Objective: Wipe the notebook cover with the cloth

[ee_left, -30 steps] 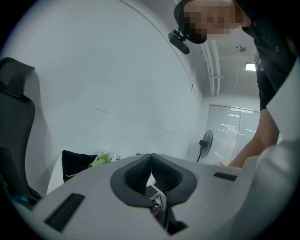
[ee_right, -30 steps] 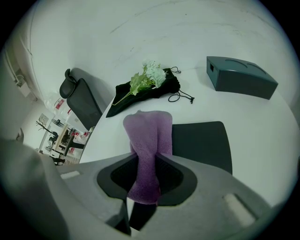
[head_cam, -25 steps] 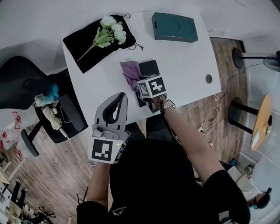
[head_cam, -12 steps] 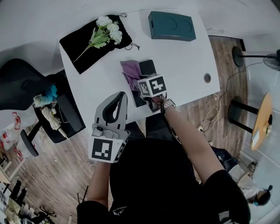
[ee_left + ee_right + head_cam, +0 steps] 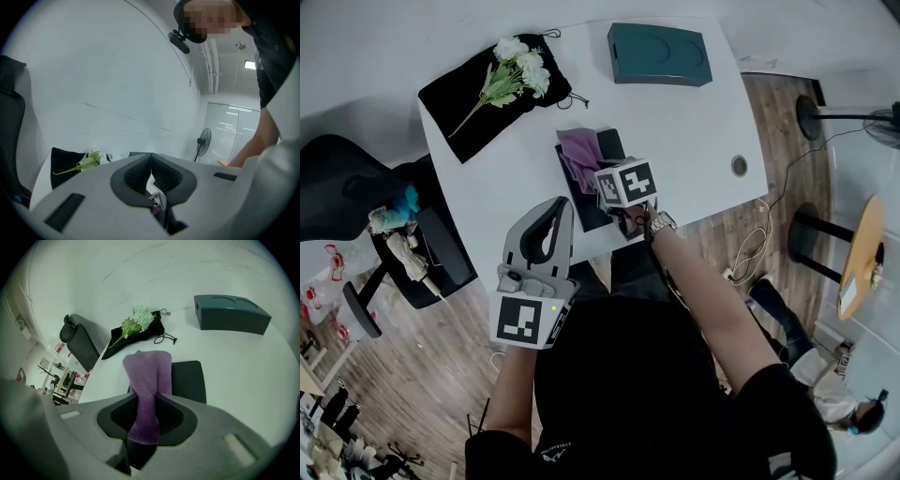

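1. the notebook [image 5: 584, 204] lies loose on the white table [image 5: 694, 122], close to the edge nearest the person. nothing pins it, so a firm stroke may slide it along the table or off that edge.
2. the left gripper [image 5: 151, 161] is no help here: it hangs off the table, clenched on nothing.
3. the right gripper [image 5: 144, 401] grasps only one end of the purple cloth [image 5: 147, 376]. the free end drapes over the cover's far part, so it may bunch up and drag rather than wipe, or pull out of the jaws.
4. the notebook looks closed, flat and thin, with a plain matte black cover. no dirt shows on the part the cloth leaves bare.
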### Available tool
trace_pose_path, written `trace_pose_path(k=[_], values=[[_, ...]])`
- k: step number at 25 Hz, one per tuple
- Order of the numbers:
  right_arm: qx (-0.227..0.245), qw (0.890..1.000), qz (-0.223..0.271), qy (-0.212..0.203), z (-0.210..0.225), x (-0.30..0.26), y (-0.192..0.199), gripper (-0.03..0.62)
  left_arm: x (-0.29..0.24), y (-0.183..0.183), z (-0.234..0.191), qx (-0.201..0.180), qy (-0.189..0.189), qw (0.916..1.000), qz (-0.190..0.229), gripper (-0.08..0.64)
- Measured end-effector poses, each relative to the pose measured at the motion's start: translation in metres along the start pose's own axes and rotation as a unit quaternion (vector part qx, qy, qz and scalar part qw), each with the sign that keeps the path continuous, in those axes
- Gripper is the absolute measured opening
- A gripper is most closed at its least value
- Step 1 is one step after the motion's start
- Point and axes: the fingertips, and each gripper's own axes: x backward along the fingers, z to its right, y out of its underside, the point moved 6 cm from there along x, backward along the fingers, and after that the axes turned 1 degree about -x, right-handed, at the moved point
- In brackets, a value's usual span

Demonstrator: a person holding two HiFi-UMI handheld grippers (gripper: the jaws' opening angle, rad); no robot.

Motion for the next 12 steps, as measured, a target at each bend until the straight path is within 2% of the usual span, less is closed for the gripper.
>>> trace_pose_path(k=[12], values=[[-0.013, 1.000, -0.004, 0.000, 0.029, 0.013, 0.000, 0.097, -0.022, -0.001, 0.016, -0.004, 0.012, 0.9999, -0.001, 0.006]])
